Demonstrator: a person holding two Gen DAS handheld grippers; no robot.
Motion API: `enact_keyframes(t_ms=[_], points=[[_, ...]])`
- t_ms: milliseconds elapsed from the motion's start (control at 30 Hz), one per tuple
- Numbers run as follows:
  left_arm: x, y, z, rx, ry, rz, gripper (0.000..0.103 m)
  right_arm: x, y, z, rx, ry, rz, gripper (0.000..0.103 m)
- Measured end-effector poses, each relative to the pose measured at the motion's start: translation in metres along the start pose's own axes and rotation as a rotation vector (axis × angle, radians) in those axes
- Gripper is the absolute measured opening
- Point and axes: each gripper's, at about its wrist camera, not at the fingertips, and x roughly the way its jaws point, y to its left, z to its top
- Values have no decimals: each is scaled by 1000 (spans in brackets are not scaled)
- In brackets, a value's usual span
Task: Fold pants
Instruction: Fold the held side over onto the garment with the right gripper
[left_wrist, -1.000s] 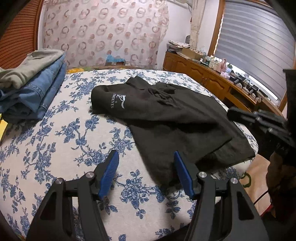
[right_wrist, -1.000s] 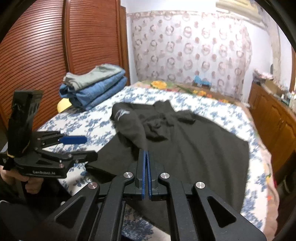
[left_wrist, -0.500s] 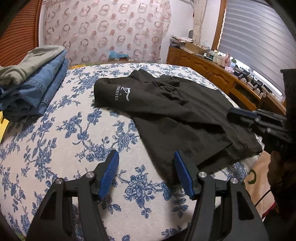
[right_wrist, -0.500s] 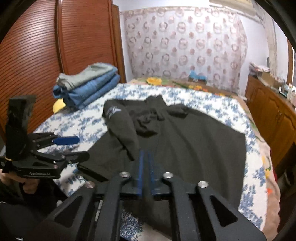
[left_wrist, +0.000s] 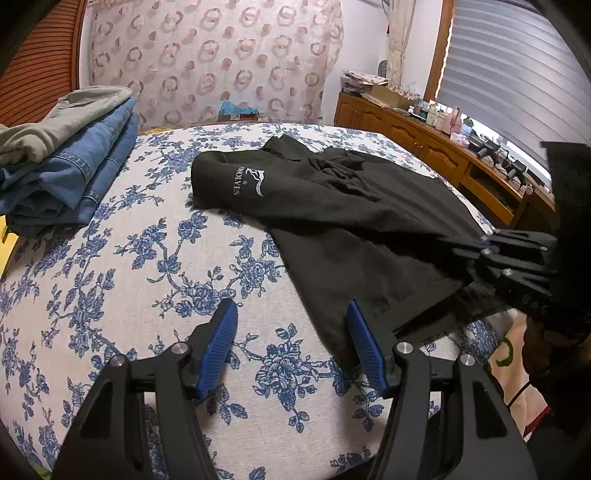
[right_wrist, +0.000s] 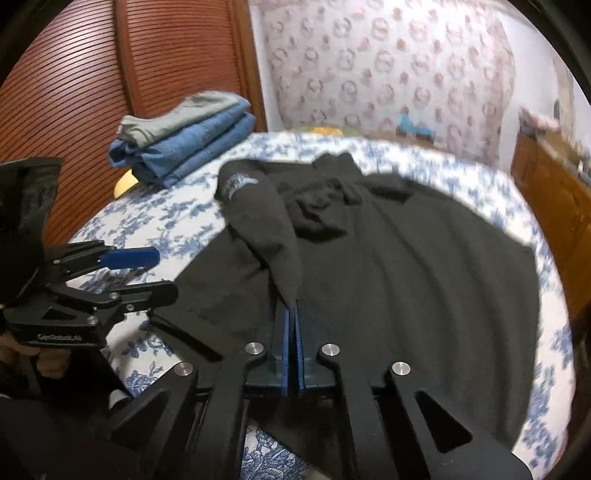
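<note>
Right gripper (right_wrist: 291, 325) is pinched on a fold of the black pants (right_wrist: 388, 277), which lie spread on the floral bed (left_wrist: 129, 258). Left gripper (left_wrist: 291, 343) hovers spread near the hem. Step in hand appears to be the first fold; next, carry the pinched edge across. Folded jeans (left_wrist: 74, 177) sit beside a wooden wardrobe (right_wrist: 147, 66).

A home bedroom: a bed (left_wrist: 110, 258) with a blue-flowered cover fills the middle, a slatted wooden wardrobe (right_wrist: 110, 74) at 10 o'clock, a cluttered wooden sideboard (left_wrist: 424, 136) at 2 o'clock.
</note>
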Motion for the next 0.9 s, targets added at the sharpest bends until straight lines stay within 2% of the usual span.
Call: enact_keyframes(t_ms=[233,333,900], points=[[-9,1,3,-9,-33,-5,61,-37,5,11,-41,-138,-88,0],[-11,-1,6,-4,-34,-13,61,-49,2,15,-43,-169,-112,0],[-15,-53,52,134,-54,-57,61,-101,-34,-2,29,-229,-202,0]])
